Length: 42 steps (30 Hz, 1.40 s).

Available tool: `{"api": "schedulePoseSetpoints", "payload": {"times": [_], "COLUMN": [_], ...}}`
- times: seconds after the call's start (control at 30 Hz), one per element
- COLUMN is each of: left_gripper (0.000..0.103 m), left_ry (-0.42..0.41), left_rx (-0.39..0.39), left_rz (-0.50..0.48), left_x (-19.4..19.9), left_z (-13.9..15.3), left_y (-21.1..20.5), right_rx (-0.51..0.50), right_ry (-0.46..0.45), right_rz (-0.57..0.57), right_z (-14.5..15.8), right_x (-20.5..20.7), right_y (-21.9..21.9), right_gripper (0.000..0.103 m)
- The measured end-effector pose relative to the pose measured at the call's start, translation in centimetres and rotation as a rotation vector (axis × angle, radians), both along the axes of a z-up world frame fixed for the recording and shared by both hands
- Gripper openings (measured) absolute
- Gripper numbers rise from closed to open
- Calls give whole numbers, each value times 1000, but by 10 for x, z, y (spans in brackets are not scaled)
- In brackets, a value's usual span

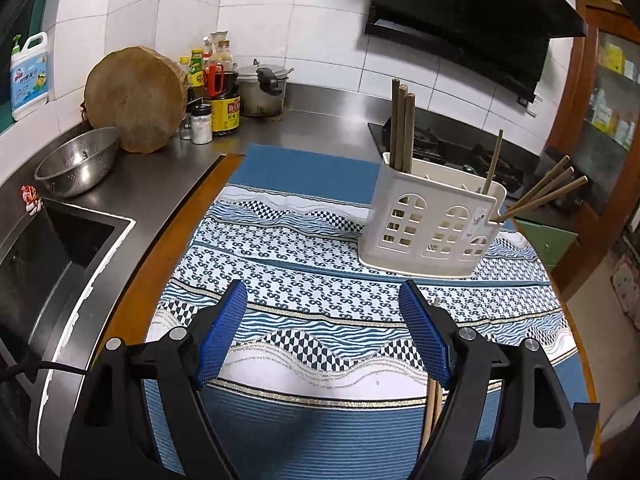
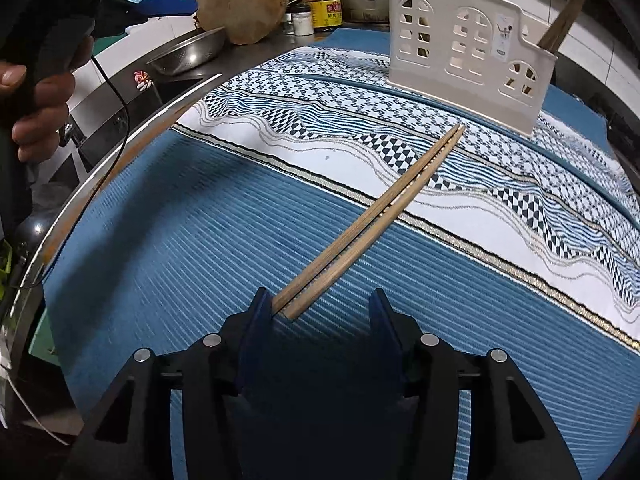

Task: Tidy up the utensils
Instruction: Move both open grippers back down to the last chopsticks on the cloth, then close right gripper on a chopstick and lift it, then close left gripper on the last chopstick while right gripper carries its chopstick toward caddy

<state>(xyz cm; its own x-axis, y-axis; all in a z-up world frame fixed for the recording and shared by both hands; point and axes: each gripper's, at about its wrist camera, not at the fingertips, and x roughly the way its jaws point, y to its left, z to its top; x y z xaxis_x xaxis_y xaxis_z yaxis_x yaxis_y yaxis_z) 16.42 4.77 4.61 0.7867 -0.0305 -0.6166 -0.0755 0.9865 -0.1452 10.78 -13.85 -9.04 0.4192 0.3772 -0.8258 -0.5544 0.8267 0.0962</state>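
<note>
no label legible; two chopsticks point(image 2: 372, 216) side by side on blue cloth point(image 2: 180, 240) before white holder point(image 2: 468, 56) with seven more; right gripper point(image 2: 320, 308) jaws apart around their near ends, left gripper point(image 1: 324, 332) apart, empty.

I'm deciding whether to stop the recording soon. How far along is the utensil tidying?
Done: several chopsticks already stand in the white holder. In hand: nothing gripped; the right gripper is open around the near ends of one chopstick pair lying on the cloth, and the left gripper is open and empty. Left: that pair must go into the holder.
</note>
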Motion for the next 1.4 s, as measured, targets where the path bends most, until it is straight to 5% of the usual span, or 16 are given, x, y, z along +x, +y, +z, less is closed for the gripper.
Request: {"api": "schedulePoseSetpoints", "payload": {"times": [0.43, 0.63, 0.93, 1.23, 1.4], "left_gripper": [78, 77, 75, 42, 35], "left_ry": [46, 100, 224, 301, 325], "left_rx": [10, 9, -37, -54, -37], "left_rz": [-43, -84, -232, -298, -306], "left_x": [-4, -13, -33, -44, -47], "left_z": [-15, -32, -73, -107, -117], "left_y": [-11, -24, -64, -85, -92], "right_rx": [-24, -29, 37, 81, 109], "right_ry": [-15, -29, -39, -178, -233], "right_rz": [-77, -86, -115, -143, -154], "right_z": [-1, -1, 21, 80, 107], "right_x": [7, 15, 16, 19, 24], "right_y": [-19, -20, -49, -77, -87], "right_gripper": [39, 10, 7, 7, 7]}}
